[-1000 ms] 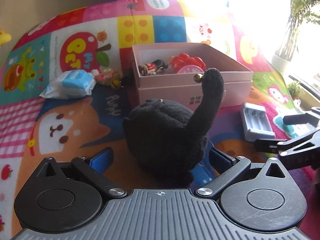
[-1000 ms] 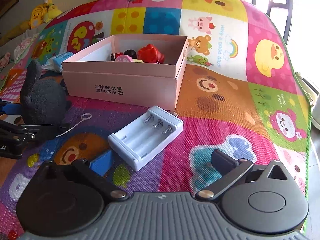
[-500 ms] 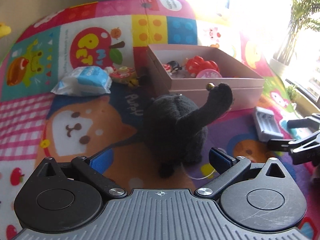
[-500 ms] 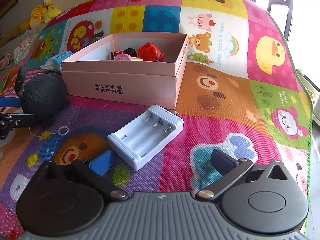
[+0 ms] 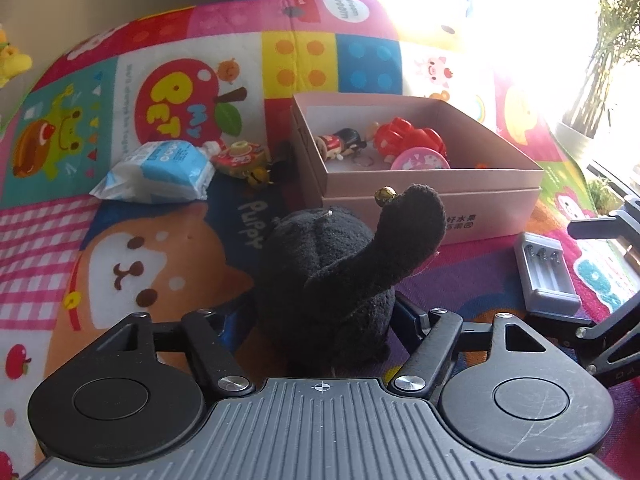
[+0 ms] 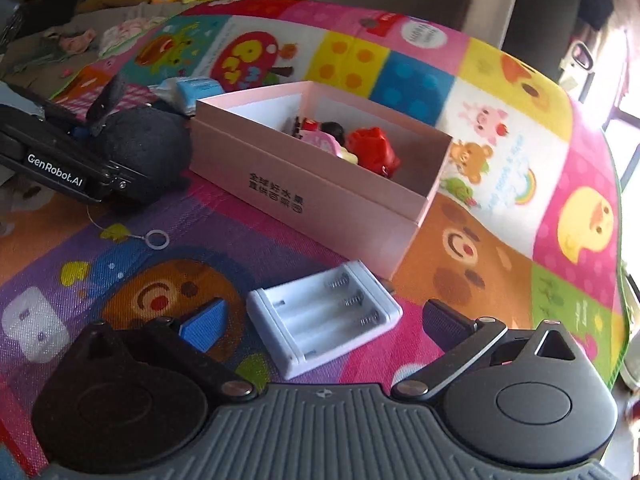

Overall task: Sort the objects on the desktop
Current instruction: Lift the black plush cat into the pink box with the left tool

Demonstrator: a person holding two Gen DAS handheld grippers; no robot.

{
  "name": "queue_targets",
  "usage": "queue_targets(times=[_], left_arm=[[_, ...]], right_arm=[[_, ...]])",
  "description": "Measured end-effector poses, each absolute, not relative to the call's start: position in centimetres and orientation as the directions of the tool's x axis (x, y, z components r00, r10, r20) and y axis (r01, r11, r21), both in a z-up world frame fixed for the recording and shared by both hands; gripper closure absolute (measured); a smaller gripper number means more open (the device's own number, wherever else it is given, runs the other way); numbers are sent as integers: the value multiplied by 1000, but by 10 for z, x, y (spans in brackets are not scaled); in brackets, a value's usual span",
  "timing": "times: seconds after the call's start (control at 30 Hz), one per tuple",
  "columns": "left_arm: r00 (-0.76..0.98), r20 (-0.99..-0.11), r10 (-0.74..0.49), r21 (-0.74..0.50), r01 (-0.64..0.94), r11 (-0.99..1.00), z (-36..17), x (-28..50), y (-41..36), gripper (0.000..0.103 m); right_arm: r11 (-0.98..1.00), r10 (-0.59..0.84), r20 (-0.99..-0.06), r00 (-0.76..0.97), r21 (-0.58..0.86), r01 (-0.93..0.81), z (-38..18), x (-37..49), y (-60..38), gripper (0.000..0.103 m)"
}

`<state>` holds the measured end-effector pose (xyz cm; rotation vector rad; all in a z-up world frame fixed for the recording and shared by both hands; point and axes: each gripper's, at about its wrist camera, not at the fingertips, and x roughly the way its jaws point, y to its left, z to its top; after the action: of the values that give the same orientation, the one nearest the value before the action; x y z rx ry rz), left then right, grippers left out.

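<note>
The left gripper [image 5: 320, 320] tilts down, its jaws closing on the black plush [image 5: 332, 280], just before the pink box [image 5: 432, 204]. The right gripper [image 6: 320, 320], rolled and spread wide, straddles the white battery holder [image 6: 324, 316] without touching; open mat [image 6: 500, 240] lies to its right.

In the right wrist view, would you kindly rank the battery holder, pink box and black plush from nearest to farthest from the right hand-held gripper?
1. Battery holder: between the open fingers.
2. Pink box: just beyond, centre.
3. Black plush: far left, in the left hand-held gripper.
</note>
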<state>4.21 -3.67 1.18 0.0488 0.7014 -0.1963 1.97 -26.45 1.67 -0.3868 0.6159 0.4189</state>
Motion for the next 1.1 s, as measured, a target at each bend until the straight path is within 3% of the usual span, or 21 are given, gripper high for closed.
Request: queue_targets(times=[0.2, 0.3, 0.43, 0.67, 0.87, 1.1], left_arm=[[744, -644, -178, -18, 218, 976, 15, 35, -33, 33], [738, -646, -193, -29, 229, 973, 16, 27, -29, 33], [726, -648, -230, -33, 274, 961, 21, 9, -27, 34], [720, -610, -330, -64, 370, 927, 57, -22, -32, 34], [784, -508, -356, 9, 418, 908, 102, -30, -45, 34], [903, -297, -311, 116, 358, 927, 161, 34, -66, 34]], right_arm=[[873, 329, -682, 654, -44, -485, 19, 54, -274, 1], [874, 355, -692, 629, 7, -486, 21, 51, -276, 14], [866, 343, -694, 633, -28, -500, 28, 22, -270, 14], [832, 441, -683, 582, 69, -550, 55, -34, -273, 14], [817, 471, -653, 593, 71, -572, 68, -60, -267, 14], [800, 508, -621, 597, 84, -594, 70, -64, -264, 14]])
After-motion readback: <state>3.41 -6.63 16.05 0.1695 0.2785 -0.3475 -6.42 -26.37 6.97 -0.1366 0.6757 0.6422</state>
